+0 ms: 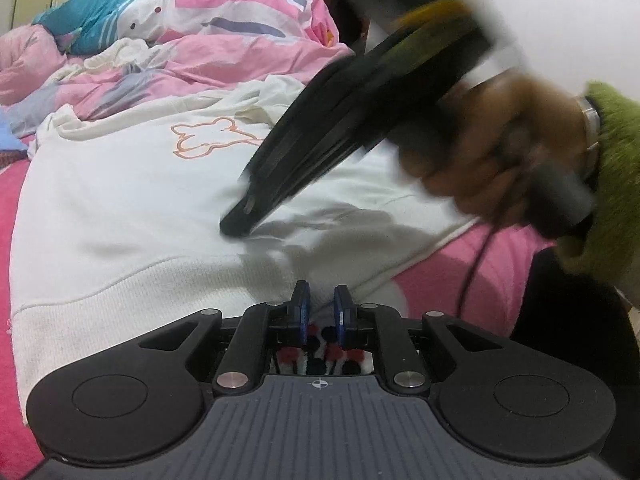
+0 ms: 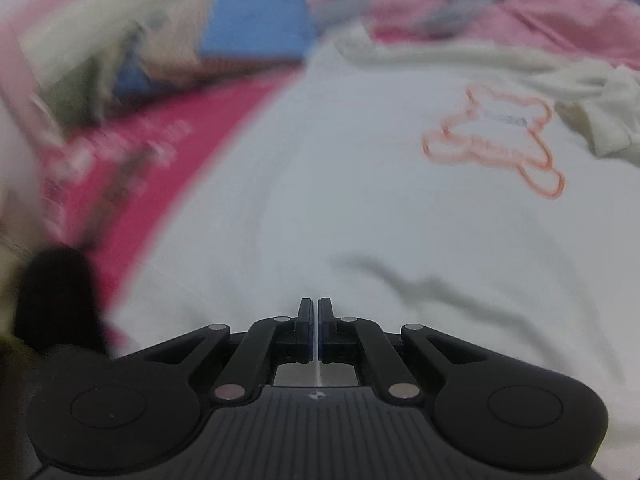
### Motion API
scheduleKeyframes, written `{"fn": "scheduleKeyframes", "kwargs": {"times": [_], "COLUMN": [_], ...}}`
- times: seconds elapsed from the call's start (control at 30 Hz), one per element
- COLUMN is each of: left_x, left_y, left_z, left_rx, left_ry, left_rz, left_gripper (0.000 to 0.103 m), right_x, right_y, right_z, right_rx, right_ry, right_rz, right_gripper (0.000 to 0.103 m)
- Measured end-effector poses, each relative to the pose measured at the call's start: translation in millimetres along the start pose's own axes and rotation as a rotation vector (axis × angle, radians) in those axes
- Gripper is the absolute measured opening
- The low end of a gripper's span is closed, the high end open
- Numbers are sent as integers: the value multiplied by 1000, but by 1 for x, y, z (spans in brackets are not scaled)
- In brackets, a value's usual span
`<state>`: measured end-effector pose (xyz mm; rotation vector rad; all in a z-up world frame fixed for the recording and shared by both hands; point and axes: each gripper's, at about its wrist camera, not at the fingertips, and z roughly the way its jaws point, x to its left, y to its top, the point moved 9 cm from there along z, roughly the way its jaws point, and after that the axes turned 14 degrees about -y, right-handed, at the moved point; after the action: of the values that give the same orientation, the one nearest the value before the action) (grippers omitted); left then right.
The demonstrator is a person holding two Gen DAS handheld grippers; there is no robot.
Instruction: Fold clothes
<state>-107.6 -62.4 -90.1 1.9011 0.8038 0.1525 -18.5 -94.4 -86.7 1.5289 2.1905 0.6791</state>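
Bedding fills the background: a rumpled pink quilt (image 1: 240, 40) with white and grey patches lies heaped at the far side, with a teal garment (image 1: 88, 20) bunched behind it at the far left. In front of it a white sweatshirt (image 1: 132, 208) is spread flat on a deep pink bedsheet (image 1: 472, 276), its ribbed hem nearest the camera and an orange bear outline (image 1: 212, 138) printed on the chest.

From the left wrist camera, the left gripper (image 1: 321, 300) sits low at the hem. Its blue-padded fingers stand a narrow gap apart with white fabric between them; whether the pads actually pinch the cloth cannot be told from this view. Only this camera shows the right gripper (image 1: 240, 222) from outside: a blurred black tool slanting down from the upper right, its tip touching the middle of the sweatshirt. A hand (image 1: 492, 160) in a fuzzy green sleeve (image 1: 616, 184) grips its handle.

The right wrist camera looks along the right gripper (image 2: 315, 312) itself. Its fingers are closed together with nothing between them, over plain white fabric. This view alone shows a blue folded item (image 2: 256, 20) lying beyond the sweatshirt, and the bear outline (image 2: 496, 140) off to the right. Much of the left of this view is motion-blurred.
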Motion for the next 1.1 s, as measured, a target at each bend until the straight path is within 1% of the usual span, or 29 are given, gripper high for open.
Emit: {"fn": "scheduleKeyframes", "kwargs": {"times": [0.07,0.13,0.17,0.2,0.33,0.37,0.4,0.43,0.47,0.53,0.6,0.63,0.67,0.73,0.8,0.83,0.9,0.93,1.0,1.03,1.1], "left_x": [0,0,1,1,4,4,4,4,4,4,4,4,4,4,4,5,5,5,5,4,3], "left_y": [-1,-1,-1,-1,0,1,1,0,0,-1,0,0,-1,-2,-2,-2,-2,-2,-2,-2,-3], "left_z": [0,0,0,0,0,0,0,0,0,0,0,0,-1,-2,-2,-2,-2,-1,-1,-2,-2], "left_rx": [0,0,-2,-4,-11,-11,-11,-12,-13,-15,-16,-16,-18,-21,-21,-21,-18,-17,-15,-13,-11], "left_ry": [4,1,-2,-6,-16,-14,-13,-11,-10,-10,-10,-11,-13,-19,-23,-24,-21,-20,-16,-14,-10], "left_rz": [3,-1,-6,-12,-28,-27,-24,-24,-25,-27,-29,-30,-34,-41,-46,-46,-42,-40,-35,-30,-20], "left_gripper": [12,12,12,12,12,12,12,12,12,12,12,12,12,12,12,12,12,12,12,12,12], "right_x": [-6,-20,-24,-22,5,14,21,27,28,22,9,3,-1,-4,-5,-7,-12,-17,-28,-35,-47], "right_y": [15,30,33,33,16,11,7,6,10,27,40,44,43,34,18,10,-7,-13,-5,3,18], "right_z": [11,13,11,5,-19,-19,-11,-3,7,21,20,16,8,-13,-31,-34,-26,-20,-6,-3,0], "right_rx": [-46,-68,-70,-62,9,29,43,45,25,-8,-44,-60,-61,-45,-11,14,77,95,69,46,2], "right_ry": [-37,-103,-116,-94,84,114,113,107,91,61,-4,-35,-42,0,42,46,11,-7,-8,-18,-51], "right_rz": [55,136,140,126,13,-18,-44,-52,-31,63,144,164,160,140,93,71,43,46,136,190,255], "right_gripper": [0,0,0,0,0,1,1,0,0,0,0,0,1,1,2,2,7,6,4,4,6]}}
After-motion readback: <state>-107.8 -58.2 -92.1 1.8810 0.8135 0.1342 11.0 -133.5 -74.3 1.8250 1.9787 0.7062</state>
